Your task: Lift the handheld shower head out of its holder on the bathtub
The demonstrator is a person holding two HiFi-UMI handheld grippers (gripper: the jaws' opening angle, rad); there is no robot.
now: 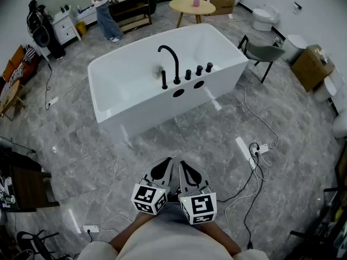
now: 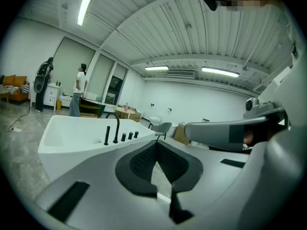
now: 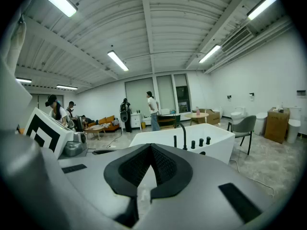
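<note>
The white bathtub (image 1: 135, 85) stands on the grey floor some way ahead of me. On its near rim are a black arched faucet (image 1: 172, 61), several black knobs (image 1: 198, 70) and the slim black handheld shower head (image 1: 164, 80), upright in its holder. The shower head (image 2: 106, 135) also shows in the left gripper view, and the shower head (image 3: 174, 141) in the right gripper view. My left gripper (image 1: 164, 166) and right gripper (image 1: 186, 168) are side by side close to my body, far short of the tub. Both are shut and empty, in the left gripper (image 2: 156, 143) and the right gripper (image 3: 151, 147) views too.
A power strip and cables (image 1: 250, 148) lie on the floor right of me. A grey chair (image 1: 263, 53) stands by the tub's right end, with cardboard boxes (image 1: 310, 66) beyond. A round wooden table (image 1: 192, 5) and a standing person (image 1: 103, 10) are behind the tub.
</note>
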